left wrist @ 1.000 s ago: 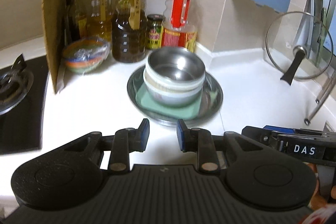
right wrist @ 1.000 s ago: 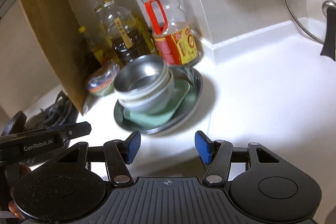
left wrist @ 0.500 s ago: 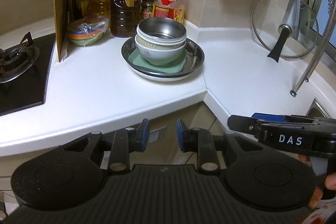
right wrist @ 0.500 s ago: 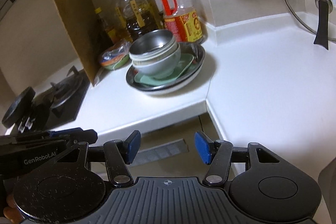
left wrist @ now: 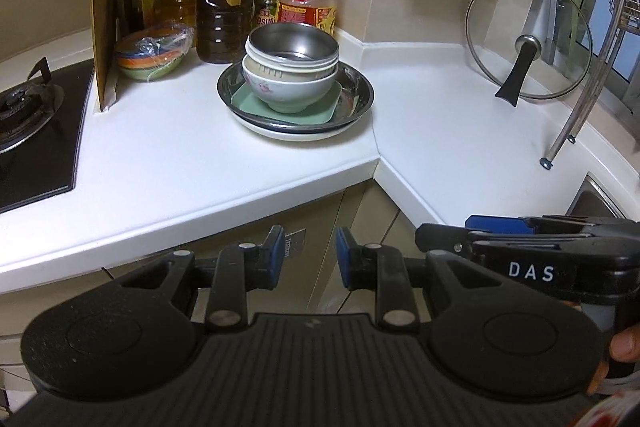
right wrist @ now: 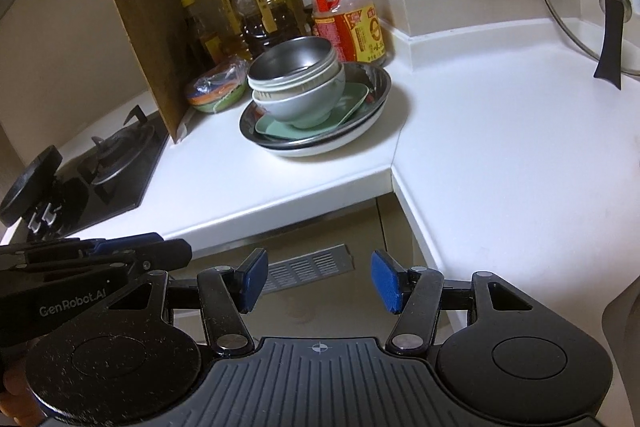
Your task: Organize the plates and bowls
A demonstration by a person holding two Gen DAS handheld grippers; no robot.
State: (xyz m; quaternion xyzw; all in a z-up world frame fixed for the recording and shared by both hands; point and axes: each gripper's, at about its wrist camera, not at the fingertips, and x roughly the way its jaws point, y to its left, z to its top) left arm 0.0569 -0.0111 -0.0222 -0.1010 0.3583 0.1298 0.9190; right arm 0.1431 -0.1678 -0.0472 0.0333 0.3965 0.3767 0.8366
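Note:
A stack stands on the white counter [left wrist: 180,147] near the corner. From the top it has a steel bowl [left wrist: 294,45], nested white bowls [left wrist: 288,87], a green square plate [left wrist: 320,111], a round steel dish [left wrist: 360,87] and a white plate [left wrist: 296,134]. The right wrist view shows the same steel bowl [right wrist: 294,61] and steel dish [right wrist: 380,79]. My left gripper [left wrist: 310,253] hangs in front of the counter edge, well short of the stack, with a narrow empty gap between its pads. My right gripper [right wrist: 320,281] is beside it, open wide and empty.
Oil and sauce bottles [left wrist: 224,7] line the back wall behind the stack. Plastic-wrapped coloured bowls [left wrist: 154,53] sit beside a cardboard panel [left wrist: 106,7], with a gas hob [left wrist: 28,107] to its left. A glass lid [left wrist: 528,39] leans at the right, near a rack leg [left wrist: 576,115].
Both grippers have drawn back from close above the stack to beyond the counter's front edge. The stack has kept its place and neither jaw gap has changed.

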